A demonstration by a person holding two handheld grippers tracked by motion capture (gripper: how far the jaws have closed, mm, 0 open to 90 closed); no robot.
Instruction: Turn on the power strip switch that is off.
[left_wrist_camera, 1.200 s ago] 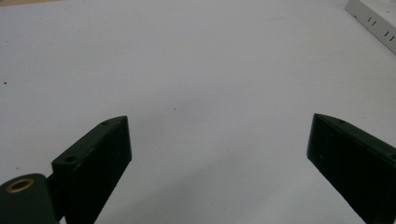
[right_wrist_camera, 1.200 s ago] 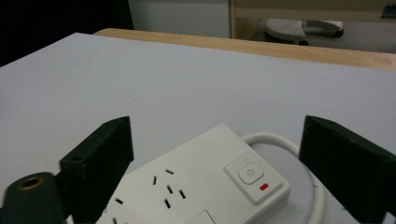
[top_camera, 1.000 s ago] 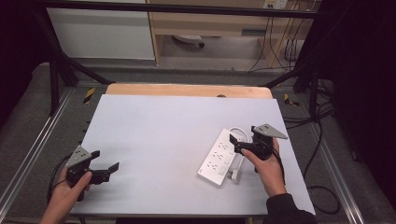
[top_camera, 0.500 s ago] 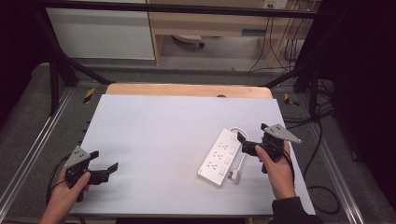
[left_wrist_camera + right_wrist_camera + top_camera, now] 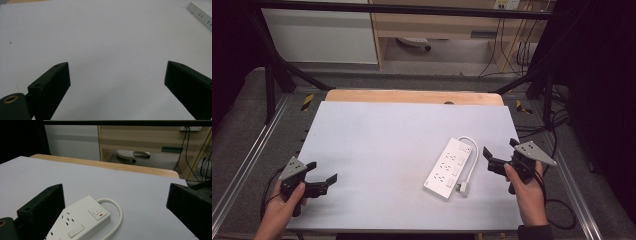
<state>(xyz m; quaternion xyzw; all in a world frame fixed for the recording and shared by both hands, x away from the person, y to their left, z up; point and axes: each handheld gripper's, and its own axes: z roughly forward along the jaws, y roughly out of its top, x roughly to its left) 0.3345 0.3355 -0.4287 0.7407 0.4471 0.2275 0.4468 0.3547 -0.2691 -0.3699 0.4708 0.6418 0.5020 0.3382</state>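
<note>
Near the tabletop's right edge, the power strip (image 5: 448, 168) lies with its long axis running diagonally from the near side up toward the far right. Just right of it, the right gripper (image 5: 498, 161) hangs released and empty, far nearer than the left gripper (image 5: 323, 181), likewise spread wide at the near left corner.

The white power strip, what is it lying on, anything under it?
The power strip lies flat on the grey-white table, its cable looped beside it. Whatever may be directly beneath its body is covered and cannot be seen.
</note>
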